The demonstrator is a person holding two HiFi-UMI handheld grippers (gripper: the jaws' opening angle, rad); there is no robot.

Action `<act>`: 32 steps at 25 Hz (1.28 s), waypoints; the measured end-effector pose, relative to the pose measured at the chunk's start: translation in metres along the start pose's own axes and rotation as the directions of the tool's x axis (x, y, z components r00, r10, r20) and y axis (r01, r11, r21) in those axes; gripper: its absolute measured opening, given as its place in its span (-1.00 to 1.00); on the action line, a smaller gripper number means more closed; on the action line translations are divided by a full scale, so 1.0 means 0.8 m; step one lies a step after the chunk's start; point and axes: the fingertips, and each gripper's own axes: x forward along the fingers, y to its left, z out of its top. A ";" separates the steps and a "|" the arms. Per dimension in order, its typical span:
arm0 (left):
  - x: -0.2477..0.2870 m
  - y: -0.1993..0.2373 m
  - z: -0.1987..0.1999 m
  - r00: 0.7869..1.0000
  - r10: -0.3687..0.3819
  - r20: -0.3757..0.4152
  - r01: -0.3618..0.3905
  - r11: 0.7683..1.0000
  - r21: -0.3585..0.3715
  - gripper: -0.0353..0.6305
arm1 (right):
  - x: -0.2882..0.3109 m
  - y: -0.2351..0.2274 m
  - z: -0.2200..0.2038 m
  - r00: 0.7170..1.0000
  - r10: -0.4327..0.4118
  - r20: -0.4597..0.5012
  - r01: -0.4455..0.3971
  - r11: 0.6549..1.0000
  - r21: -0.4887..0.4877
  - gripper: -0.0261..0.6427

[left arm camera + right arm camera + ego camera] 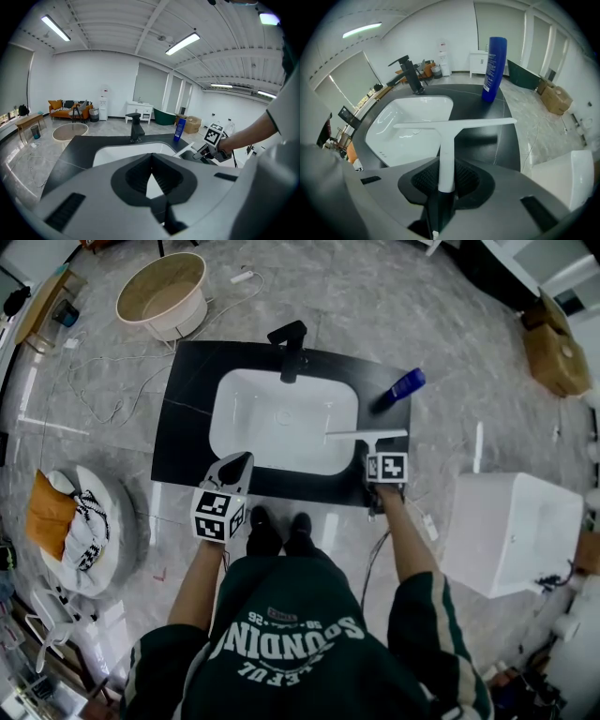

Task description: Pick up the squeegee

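Note:
The white squeegee (366, 435) hangs just above the right edge of the white sink (281, 451), its blade level. My right gripper (372, 457) is shut on its handle and points steeply down. In the right gripper view the squeegee (446, 140) stands up from between the pads of the right gripper (446, 177), with its T-shaped blade across the basin. My left gripper (239, 463) hovers at the sink's front left corner, shut and holding nothing. The left gripper (151, 163) looks across the basin at the squeegee (185, 148) and the right gripper (206, 151).
A black faucet (289, 348) stands behind the sink on the black countertop (187, 399). A blue bottle (401, 387) stands at the counter's back right. On the floor are a round tub (164, 294), a white box (511, 531), a cardboard box (555, 352) and cables.

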 end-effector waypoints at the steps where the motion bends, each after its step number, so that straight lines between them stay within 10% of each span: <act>1: -0.002 0.002 0.001 1.000 0.002 0.005 -0.002 1.000 0.002 -0.89 | -0.003 0.000 0.000 1.000 -0.011 0.007 0.011 1.000 -0.007 -0.70; 16: -0.036 0.035 0.047 0.994 0.039 0.106 -0.045 0.998 0.052 -0.89 | -0.098 0.119 0.073 0.960 0.111 0.259 -0.087 0.991 -0.101 -0.70; 32: -0.076 0.057 0.113 0.970 0.077 0.231 -0.102 0.990 0.098 -0.89 | -0.232 0.199 0.144 0.800 0.227 0.556 -0.153 0.972 -0.177 -0.70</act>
